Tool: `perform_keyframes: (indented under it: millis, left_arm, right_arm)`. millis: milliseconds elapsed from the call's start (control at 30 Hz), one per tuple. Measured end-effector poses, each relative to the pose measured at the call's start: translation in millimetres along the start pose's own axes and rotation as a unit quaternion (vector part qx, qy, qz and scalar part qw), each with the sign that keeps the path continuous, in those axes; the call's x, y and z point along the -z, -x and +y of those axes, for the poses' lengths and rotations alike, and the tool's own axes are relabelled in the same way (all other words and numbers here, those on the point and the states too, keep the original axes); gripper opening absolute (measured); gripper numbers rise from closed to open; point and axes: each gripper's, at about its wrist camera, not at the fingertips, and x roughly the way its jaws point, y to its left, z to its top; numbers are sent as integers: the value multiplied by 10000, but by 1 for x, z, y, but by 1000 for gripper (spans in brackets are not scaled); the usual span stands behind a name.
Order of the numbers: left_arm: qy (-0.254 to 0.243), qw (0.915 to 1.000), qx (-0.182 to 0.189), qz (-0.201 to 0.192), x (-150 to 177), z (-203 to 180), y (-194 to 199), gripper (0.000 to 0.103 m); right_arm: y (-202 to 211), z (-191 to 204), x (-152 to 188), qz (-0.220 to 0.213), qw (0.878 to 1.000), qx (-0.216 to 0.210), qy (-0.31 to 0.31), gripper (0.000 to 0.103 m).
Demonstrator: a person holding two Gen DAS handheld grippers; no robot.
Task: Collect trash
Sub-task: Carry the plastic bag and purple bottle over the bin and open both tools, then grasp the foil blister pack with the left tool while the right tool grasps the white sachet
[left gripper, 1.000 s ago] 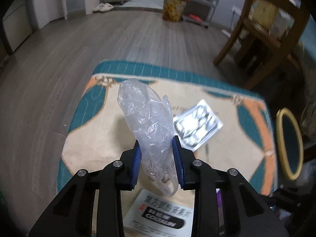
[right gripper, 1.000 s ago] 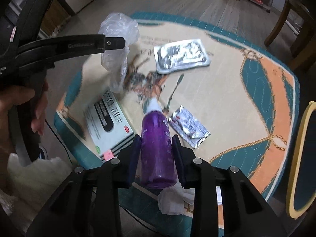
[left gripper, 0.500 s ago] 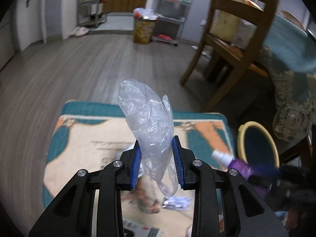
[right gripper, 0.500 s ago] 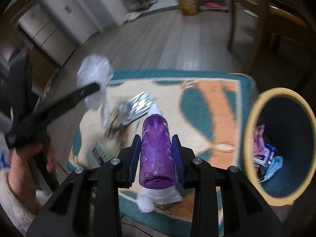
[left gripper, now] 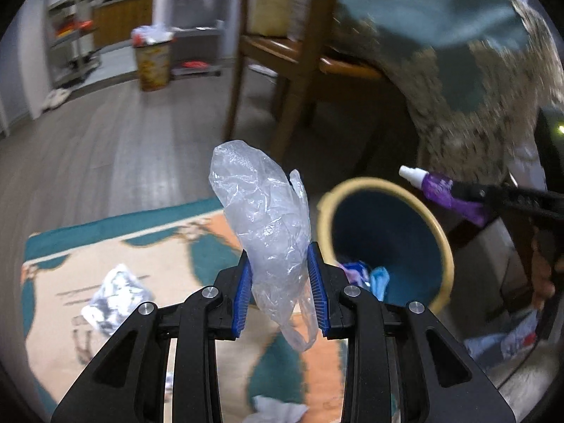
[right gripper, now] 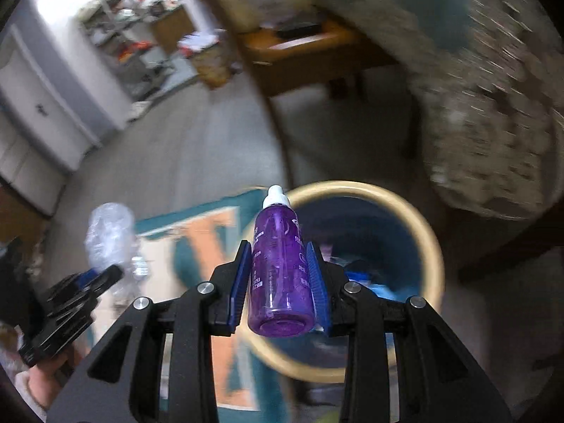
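My left gripper is shut on a crumpled clear plastic bag and holds it in the air left of the yellow-rimmed blue trash bin. My right gripper is shut on a purple bottle with a white cap and holds it over the bin's near rim. The bottle also shows in the left wrist view, above the bin's right side. The bag and left gripper show at the left of the right wrist view. The bin holds several pieces of trash.
A patterned rug carries a silver foil wrapper and a white tissue. A wooden chair and a cloth-covered table stand behind the bin. A second bin stands far back.
Both grippers have swung right from the rug toward the bin. The purple bottle is now over the bin's rim and the bag is close beside the bin.
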Motion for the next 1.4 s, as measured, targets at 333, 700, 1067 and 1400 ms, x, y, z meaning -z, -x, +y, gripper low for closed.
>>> perform_keyframes:
  millis: [333, 700, 1067, 1400]
  left_arm:
    - [-499, 9945, 708, 595, 16, -81, -64, 32]
    - [-637, 9927, 608, 827, 25, -97, -100, 63]
    - [-799, 9950, 227, 552, 16, -79, -61, 76]
    - [-900, 9948, -438, 201, 12, -21, 49, 79]
  right_arm:
    - [-42, -34, 13, 600, 9972, 204, -408, 32]
    - [-36, -44, 13, 510, 9959, 212, -716, 55]
    - [-34, -17, 4, 361, 9981, -50, -493, 57]
    - [-26, 65, 5, 222, 9974, -675, 152, 61]
